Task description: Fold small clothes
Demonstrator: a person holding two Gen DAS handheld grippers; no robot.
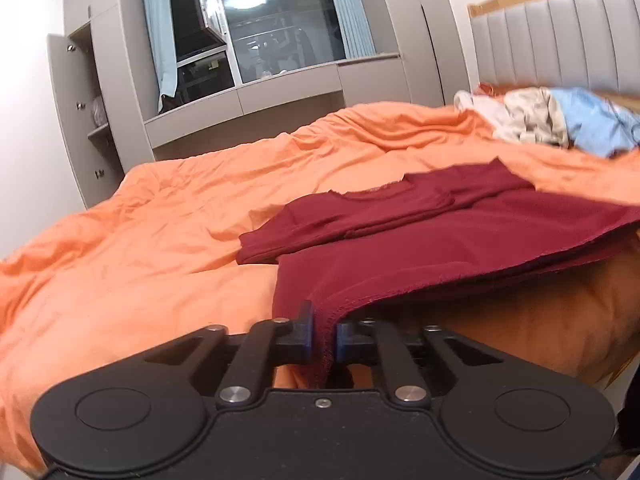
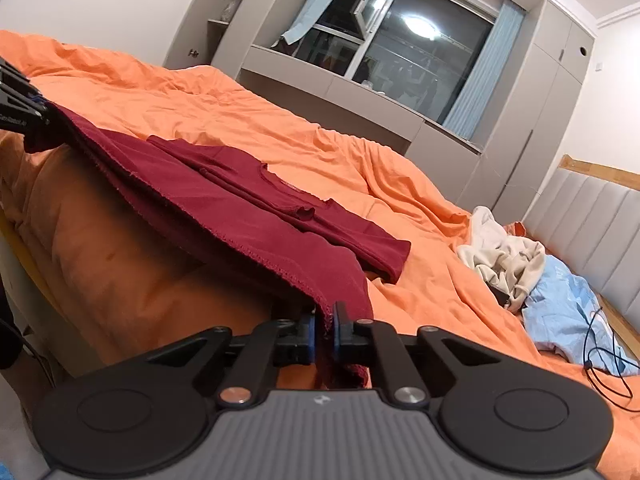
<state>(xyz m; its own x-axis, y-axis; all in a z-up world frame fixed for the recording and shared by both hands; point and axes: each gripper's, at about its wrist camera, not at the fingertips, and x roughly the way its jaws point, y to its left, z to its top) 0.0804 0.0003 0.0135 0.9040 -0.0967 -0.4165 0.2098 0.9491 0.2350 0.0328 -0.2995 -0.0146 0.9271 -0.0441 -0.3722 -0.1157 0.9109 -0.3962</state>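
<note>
A dark red T-shirt (image 1: 420, 236) lies spread on the orange bed cover (image 1: 140, 240), its hem lifted off the bed's near edge. My left gripper (image 1: 323, 332) is shut on one hem corner of the shirt. My right gripper (image 2: 323, 330) is shut on the other hem corner of the red shirt (image 2: 248, 216). The hem hangs stretched between the two grippers above the bed's side. The left gripper also shows in the right wrist view (image 2: 38, 114) at the far left, holding the cloth. The sleeves and neckline rest flat on the orange cover (image 2: 200, 112).
A pile of other clothes, cream (image 1: 528, 120) and light blue (image 1: 596, 120), lies near the padded headboard (image 1: 560, 40); the same cream (image 2: 504, 256) and light blue (image 2: 560, 312) clothes appear in the right view, with a black cable (image 2: 600, 352). Grey cabinets and a window (image 1: 280, 28) stand beyond the bed.
</note>
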